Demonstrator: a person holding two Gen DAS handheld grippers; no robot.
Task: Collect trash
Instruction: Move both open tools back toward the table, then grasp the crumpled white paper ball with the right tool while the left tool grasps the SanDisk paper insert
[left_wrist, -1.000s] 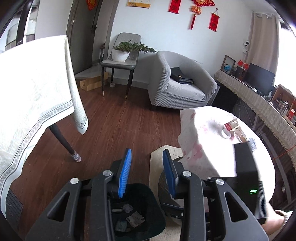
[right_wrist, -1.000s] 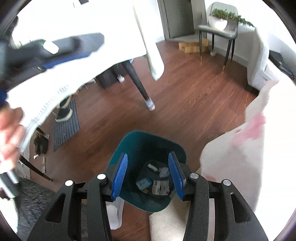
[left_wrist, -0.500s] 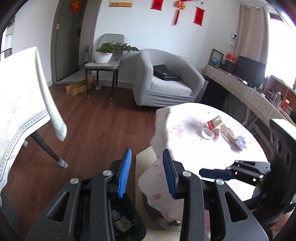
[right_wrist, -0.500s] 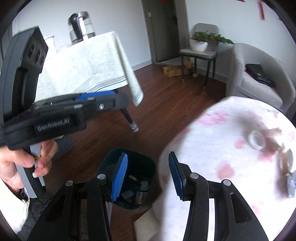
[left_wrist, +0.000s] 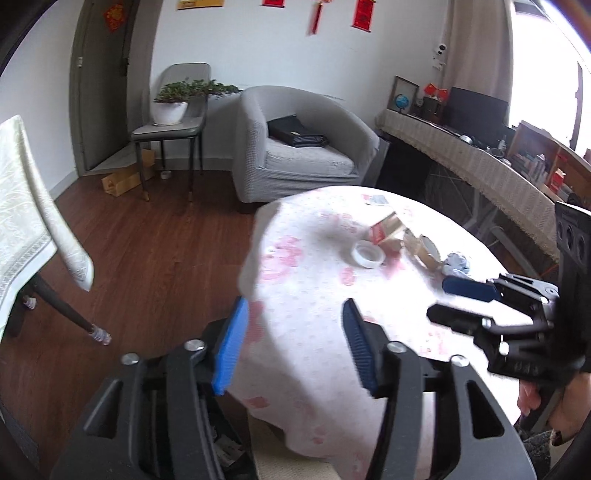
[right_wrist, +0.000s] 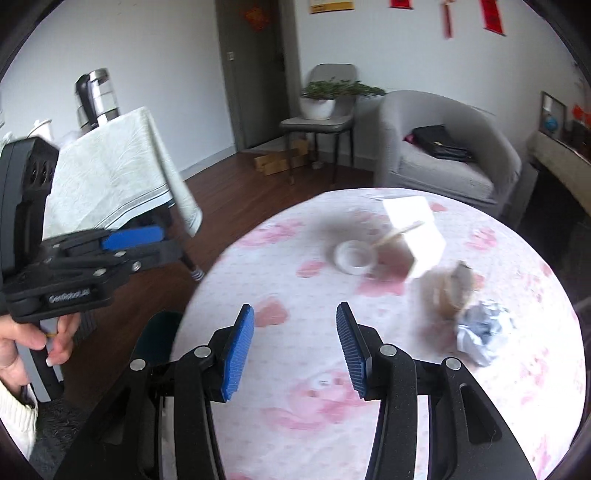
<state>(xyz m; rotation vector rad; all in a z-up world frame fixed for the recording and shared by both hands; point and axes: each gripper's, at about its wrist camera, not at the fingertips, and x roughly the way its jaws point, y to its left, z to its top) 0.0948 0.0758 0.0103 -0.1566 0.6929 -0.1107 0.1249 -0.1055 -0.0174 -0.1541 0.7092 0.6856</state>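
On the round table (right_wrist: 369, 424) I count one roll of tape (right_wrist: 354, 257), one white carton (right_wrist: 415, 232), one torn brown box (right_wrist: 452, 290) and one crumpled paper ball (right_wrist: 482, 330). Beyond the table stand one armchair (right_wrist: 443, 155), one chair (right_wrist: 325, 122) bearing one potted plant (right_wrist: 325, 98). Left of the table, one bin (right_wrist: 157, 338).

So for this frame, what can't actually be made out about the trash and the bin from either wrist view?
- Bin: right wrist view shows only a dark teal sliver beside the round table; the right gripper covers the rest. Contents unseen there.
- Left wrist view: the left gripper hides the bin, apart from some scraps.
- Brown crumpled item: motion-blurred, identity unclear.
- White carton: blurred, no label readable.
- Crumpled paper ball: print illegible.
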